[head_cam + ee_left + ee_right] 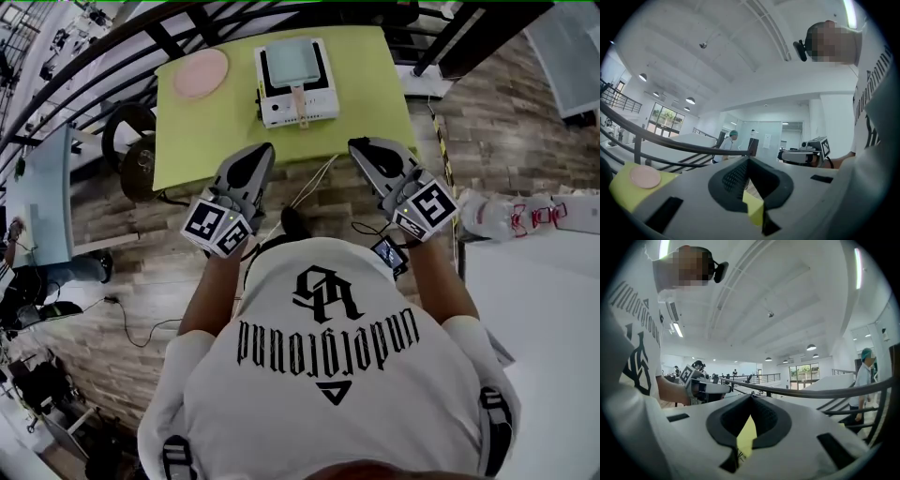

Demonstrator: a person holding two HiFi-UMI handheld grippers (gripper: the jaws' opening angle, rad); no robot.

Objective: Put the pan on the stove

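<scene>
A white stove point(296, 97) stands on the green table point(206, 131) at its far middle. On the stove rests a pale square pan point(293, 62), its light handle point(299, 99) pointing toward me. My left gripper point(265, 150) hovers at the table's near edge, shut and holding nothing. My right gripper point(357, 146) is level with it to the right, also shut and holding nothing. Both point at the table from in front of my chest. The left gripper point(749, 161) and right gripper point(751, 398) each show pads pressed together, with green table behind.
A round pink disc point(201, 72) point(645, 176) lies on the table left of the stove. Dark railings point(169, 37) run behind the table. Cables trail over the wooden floor point(141, 244). A person in a cap point(865, 376) stands beyond the railing.
</scene>
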